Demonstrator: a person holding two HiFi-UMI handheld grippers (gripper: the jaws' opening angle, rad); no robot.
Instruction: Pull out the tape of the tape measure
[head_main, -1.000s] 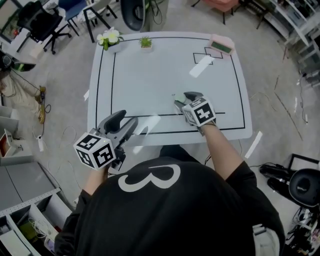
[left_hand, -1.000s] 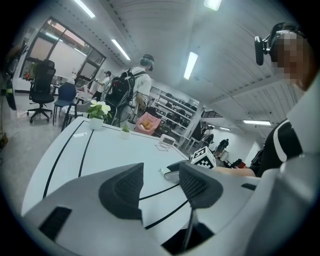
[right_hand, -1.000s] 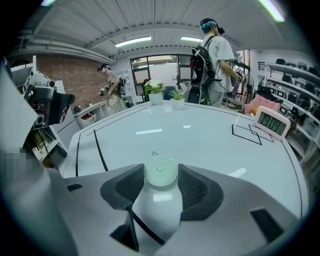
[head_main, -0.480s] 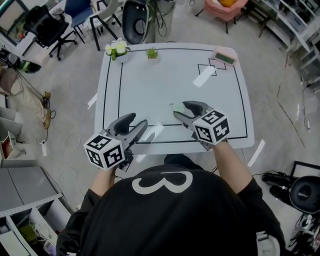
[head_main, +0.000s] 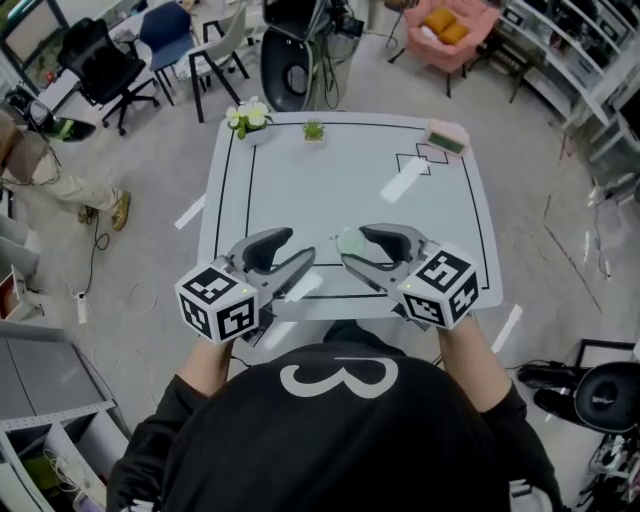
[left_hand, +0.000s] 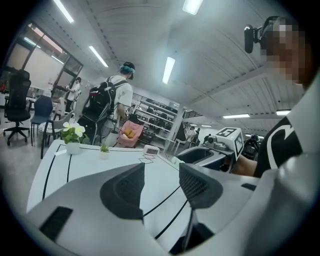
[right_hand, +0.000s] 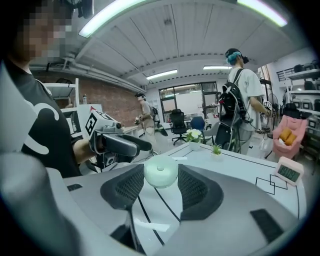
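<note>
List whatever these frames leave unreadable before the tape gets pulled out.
- Tape's pull tab: the right gripper view shows only the round face of the tape measure, its sides behind the pads; too small in the head view.
- Display of the pink timer: digits too small in every view.
- Table near edge: head view, partly covered by left gripper, right gripper and the person's torso.

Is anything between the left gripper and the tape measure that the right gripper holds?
Nothing visible. The small round pale green tape measure is clamped in the right gripper; the left gripper, jaws apart and empty, faces it across open air above the white table.
</note>
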